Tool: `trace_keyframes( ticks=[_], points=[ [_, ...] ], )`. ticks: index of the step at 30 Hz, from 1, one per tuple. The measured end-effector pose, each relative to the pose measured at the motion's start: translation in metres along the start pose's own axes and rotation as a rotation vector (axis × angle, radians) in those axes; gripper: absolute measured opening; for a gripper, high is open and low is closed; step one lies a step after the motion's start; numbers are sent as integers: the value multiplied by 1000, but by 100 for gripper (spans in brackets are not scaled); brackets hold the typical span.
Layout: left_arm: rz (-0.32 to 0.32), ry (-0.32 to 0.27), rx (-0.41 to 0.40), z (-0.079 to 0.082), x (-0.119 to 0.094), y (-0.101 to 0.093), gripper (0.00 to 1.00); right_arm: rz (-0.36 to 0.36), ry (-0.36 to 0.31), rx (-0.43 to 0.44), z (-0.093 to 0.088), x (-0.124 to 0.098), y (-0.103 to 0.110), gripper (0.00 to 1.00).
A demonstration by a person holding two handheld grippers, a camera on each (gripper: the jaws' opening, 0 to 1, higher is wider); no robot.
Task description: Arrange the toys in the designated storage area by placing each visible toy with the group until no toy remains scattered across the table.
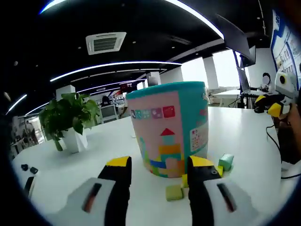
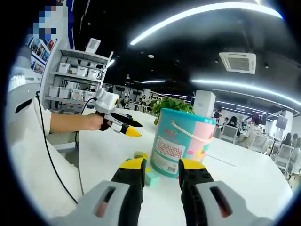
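A tall bucket [image 1: 169, 129], pink and teal with block pictures printed on it, stands upright near the middle of the white surface [image 1: 70, 165]. Loose blocks are seen scattered at its foot: a green block [image 1: 173, 192] just in front of it, a teal block [image 1: 226, 161] to one side, and a small yellow piece [image 1: 220, 170] close by. In the right gripper view the bucket [image 2: 184, 148] is seen with a rope handle against its side, with a teal block [image 2: 151, 178] and a greenish block [image 2: 139, 155] lying beside its base.

The left hand-held gripper [image 1: 159, 172] is held wide, nothing between its jaws, pointed at the bucket above the green block. The right hand-held gripper [image 2: 161, 170] is likewise held wide and empty, aimed at the bucket. The left hand-held gripper [image 2: 123, 125] is also seen in the right gripper view, held in a person's hand [image 2: 96, 122].

A potted plant [image 1: 70, 120] stands well apart from the bucket.

The blocks are small and lie close to the bucket wall, so the bucket could be nudged or tipped by a jaw during a pick. A block could also be pinched off-centre and flicked across the smooth surface
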State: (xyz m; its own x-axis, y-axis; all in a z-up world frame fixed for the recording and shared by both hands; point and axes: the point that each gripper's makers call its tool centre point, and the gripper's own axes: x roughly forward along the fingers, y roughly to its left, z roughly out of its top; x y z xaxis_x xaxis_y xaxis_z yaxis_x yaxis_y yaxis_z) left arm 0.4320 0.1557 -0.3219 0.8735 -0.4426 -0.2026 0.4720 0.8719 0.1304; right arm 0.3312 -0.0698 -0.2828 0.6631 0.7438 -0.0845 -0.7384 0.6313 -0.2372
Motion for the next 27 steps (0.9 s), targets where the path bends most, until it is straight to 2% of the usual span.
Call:
trace_keyframes(
  ticks=[2,4,5,7,8,15,18,22,25,27],
  points=[
    [-8,22,-13,-8,2,-2,49,0,1,0,0,0,0,28],
    [-35,41,19,-15,4,-7,41,0,0,-1,0,0,0,28],
    [-19,77,20,-25,5,-5,41,0,1,0,0,1,0,28],
    [-13,95,28,-32,8,-5,46,-2,4,-4,-1,1,0,28],
    [-12,104,23,-35,9,-5,45,-3,4,-3,-1,1,0,28],
    [-32,137,5,-49,7,-24,43,-3,4,0,-2,1,0,28],
    [-40,162,14,-56,6,-29,39,-5,6,0,-3,1,-1,28],
    [-35,185,4,-63,9,-25,35,-4,6,0,-4,1,0,28],
    [-54,206,-53,-71,11,-26,31,-2,7,-3,-4,1,1,27],
    [-55,210,-45,-74,12,-28,31,-1,7,-5,-4,1,1,27]
  ],
)
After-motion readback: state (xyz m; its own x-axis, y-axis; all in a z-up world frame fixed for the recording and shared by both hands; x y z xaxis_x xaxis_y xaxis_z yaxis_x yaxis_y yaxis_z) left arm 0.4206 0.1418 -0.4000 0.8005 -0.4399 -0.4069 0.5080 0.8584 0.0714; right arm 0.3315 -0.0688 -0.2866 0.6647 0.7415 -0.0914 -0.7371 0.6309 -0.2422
